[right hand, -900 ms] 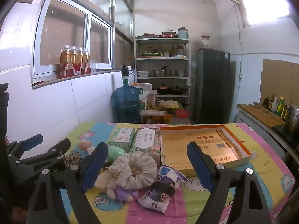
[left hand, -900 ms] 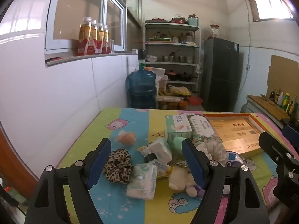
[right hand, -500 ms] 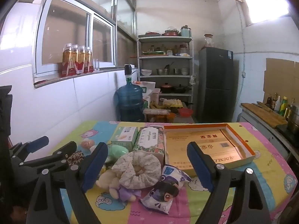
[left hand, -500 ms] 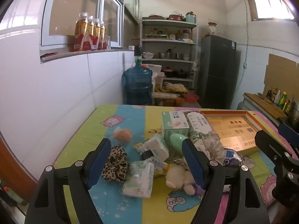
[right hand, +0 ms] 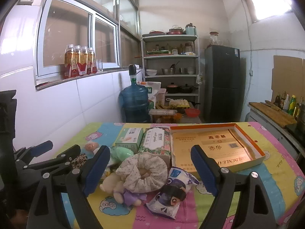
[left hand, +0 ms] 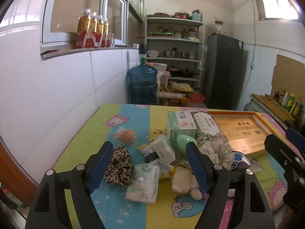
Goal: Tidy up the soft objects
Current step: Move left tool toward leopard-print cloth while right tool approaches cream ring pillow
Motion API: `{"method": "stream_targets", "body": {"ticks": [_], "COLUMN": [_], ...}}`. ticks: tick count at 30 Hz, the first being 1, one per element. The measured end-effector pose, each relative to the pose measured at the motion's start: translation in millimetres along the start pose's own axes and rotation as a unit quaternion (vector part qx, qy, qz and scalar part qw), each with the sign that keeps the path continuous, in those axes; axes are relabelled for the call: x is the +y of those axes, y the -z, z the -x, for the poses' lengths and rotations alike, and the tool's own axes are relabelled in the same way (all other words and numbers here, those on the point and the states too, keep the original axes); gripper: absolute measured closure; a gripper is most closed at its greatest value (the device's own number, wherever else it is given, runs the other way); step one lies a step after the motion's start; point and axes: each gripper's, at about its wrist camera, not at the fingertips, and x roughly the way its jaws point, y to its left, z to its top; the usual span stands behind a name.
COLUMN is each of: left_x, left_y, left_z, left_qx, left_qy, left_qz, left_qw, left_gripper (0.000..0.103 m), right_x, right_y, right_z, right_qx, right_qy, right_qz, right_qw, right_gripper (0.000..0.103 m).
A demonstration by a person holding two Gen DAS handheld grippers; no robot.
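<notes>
While both grippers, left gripper (left hand: pixel 147 165) and right gripper (right hand: pixel 150 168), are hovering wide open and empty, the floral scrunchie (right hand: pixel 142 171) is looking light and squashy; pinching its puffy rim should hold.

On the surface (right hand: pixel 219 206) lie two scrunchies, one leopard-print (left hand: pixel 118 165) and one pale floral (right hand: pixel 144 171). There are two tissue packs standing side by side, a green box (right hand: pixel 130 139) and a flowered soft pack (right hand: pixel 156 141), plus one open orange-rimmed cardboard box (right hand: pixel 215 147). One plush toy (right hand: pixel 118 188), one green egg-shaped thing (right hand: pixel 122 152), one orange ball in a wrapper (left hand: pixel 125 135) and several small soft packets, at least four. Four bottles (right hand: pixel 80 61) stand on the sill, and one water jug (right hand: pixel 135 103) on the floor.
</notes>
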Motion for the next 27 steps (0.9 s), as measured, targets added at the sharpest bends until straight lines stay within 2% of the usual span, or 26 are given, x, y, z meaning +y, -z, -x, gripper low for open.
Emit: {"method": "stream_targets", "body": {"ticks": [19, 27], "left_x": [6, 13], "left_y": [5, 12], "left_z": [-8, -12], "left_qx": [0.007, 0.014], "left_qy": [-0.001, -0.001], "left_qz": [0.004, 0.01], "left_qw": [1.0, 0.9999], "left_gripper": [0.023, 0.023], "right_x": [1, -2], "right_y": [8, 20], "right_z": [-10, -16], "right_qx": [0.013, 0.033], "right_qy": [-0.02, -0.033], "right_qz": [-0.002, -0.009], "right_qw": [1.0, 0.999], "right_gripper": [0.017, 0.017]}}
